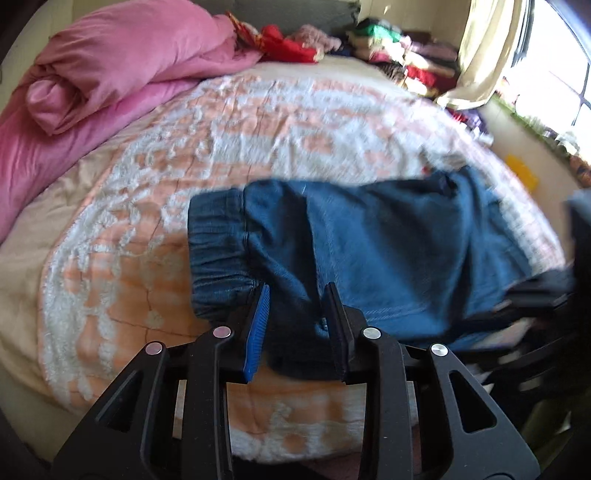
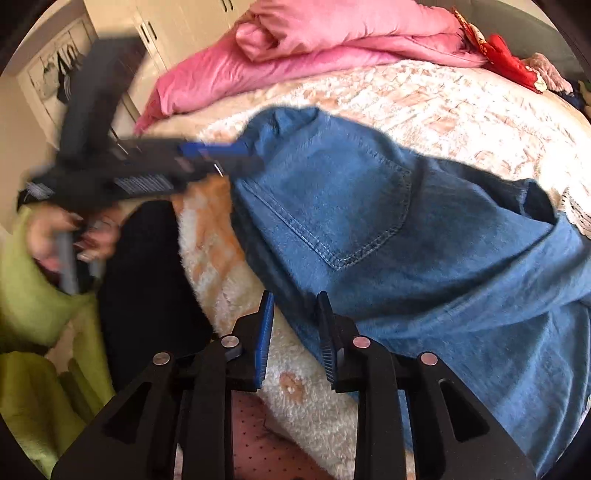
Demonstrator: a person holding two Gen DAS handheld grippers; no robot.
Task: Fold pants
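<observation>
Blue denim pants [image 1: 369, 240] lie bunched on the bed, elastic cuff [image 1: 214, 251] to the left. My left gripper [image 1: 297, 291] is shut on a dark fold of denim that fills the gap between its pads. In the right wrist view the same pants [image 2: 369, 221] show a back pocket [image 2: 351, 206], and the left gripper [image 2: 236, 155] reaches in blurred from the left, held by a hand [image 2: 74, 236]. My right gripper [image 2: 294, 299] stands open at the pants' near edge. The denim hem touches its right fingertip, with fluffy bedspread showing through the gap.
The bed has a peach and white fluffy bedspread [image 1: 184, 184]. A rolled pink duvet [image 1: 110, 74] lies at the far left, with piles of clothes [image 1: 388, 48] behind. A bright window [image 1: 546, 85] is at right. A green sleeve [image 2: 29, 295] and a wardrobe [image 2: 147, 29] are at left.
</observation>
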